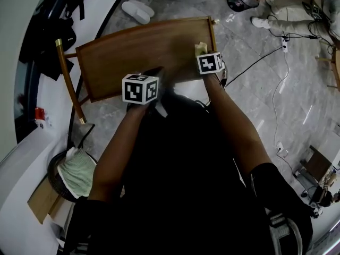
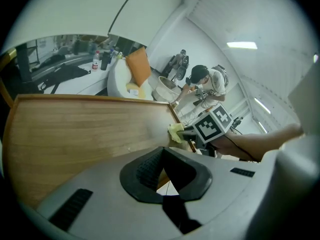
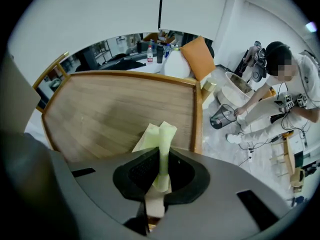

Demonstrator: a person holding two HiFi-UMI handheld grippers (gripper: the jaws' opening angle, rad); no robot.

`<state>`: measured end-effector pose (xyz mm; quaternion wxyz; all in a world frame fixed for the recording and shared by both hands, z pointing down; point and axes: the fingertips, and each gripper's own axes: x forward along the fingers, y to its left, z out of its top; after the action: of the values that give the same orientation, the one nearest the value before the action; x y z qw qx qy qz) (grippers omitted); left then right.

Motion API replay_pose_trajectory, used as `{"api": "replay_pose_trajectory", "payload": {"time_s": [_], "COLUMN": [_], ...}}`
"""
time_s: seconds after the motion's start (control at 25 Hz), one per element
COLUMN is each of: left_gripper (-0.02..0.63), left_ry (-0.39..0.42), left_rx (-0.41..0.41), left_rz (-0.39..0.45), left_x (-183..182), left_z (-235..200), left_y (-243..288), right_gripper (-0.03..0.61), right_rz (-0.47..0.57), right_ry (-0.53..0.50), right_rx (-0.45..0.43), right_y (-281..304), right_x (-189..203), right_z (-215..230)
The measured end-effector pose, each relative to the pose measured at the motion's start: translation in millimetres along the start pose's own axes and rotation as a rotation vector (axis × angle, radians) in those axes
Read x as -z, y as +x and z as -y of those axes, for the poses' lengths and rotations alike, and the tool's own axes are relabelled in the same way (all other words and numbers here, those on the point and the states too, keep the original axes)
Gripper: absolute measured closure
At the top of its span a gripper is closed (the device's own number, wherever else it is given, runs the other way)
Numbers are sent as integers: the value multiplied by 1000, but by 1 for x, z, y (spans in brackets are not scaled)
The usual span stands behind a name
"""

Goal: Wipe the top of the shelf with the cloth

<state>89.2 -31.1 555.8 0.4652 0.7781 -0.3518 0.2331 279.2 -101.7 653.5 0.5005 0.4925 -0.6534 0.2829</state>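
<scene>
- Right gripper (image 3: 162, 160) is clamped tight on the pale yellow-green cloth (image 3: 159, 134), and a fold of it stands straight up between the jaws.
- The cloth sits on the wooden shelf top (image 1: 133, 54) at its right end, just inside the raised rim. In the head view that's about 1 o'clock from frame centre.
- Left gripper (image 2: 161, 170) has its jaws drawn together with nothing between them.
- In the head view it hangs over the near edge of the board at about 11 o'clock. Whether it touches the wood I can't tell.
- The two grippers are near each other, side by side at the board's near right.
- Off the board, a person (image 3: 280, 84) crouches on the grey floor at 2 o'clock in the right gripper view, hand on a dark wire bin (image 3: 221, 117).
- An orange cushion (image 3: 197, 56) leans beyond the far rim at 12 o'clock.
- White slippers (image 1: 137, 10) lie past the board at 12 o'clock in the head view.
- A dark round basket (image 1: 51, 174) holding pale fabric sits at 8 o'clock.
</scene>
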Motion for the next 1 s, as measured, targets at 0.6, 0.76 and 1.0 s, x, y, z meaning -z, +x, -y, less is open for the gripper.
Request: {"api": "replay_pose_trajectory", "payload": {"time_s": [0.6,0.76,1.0], "left_gripper": [603,603,603], "left_ry": [-6,8,8], "left_rx": [-3,-6,-53], "left_rz": [36,59,100], "left_x": [-1,-9,-1], "left_z": [-28,-45,-97], "left_y": [-39,-71,-151], "right_gripper": [535,535,535], "right_rz": [131,189,221], "right_ry": [126,121,32], "right_rx": [-61,-189,-385], "right_y": [-32,-50,-60], "right_x": [-39,-65,-90], "right_z": [-41,-122,-265]}}
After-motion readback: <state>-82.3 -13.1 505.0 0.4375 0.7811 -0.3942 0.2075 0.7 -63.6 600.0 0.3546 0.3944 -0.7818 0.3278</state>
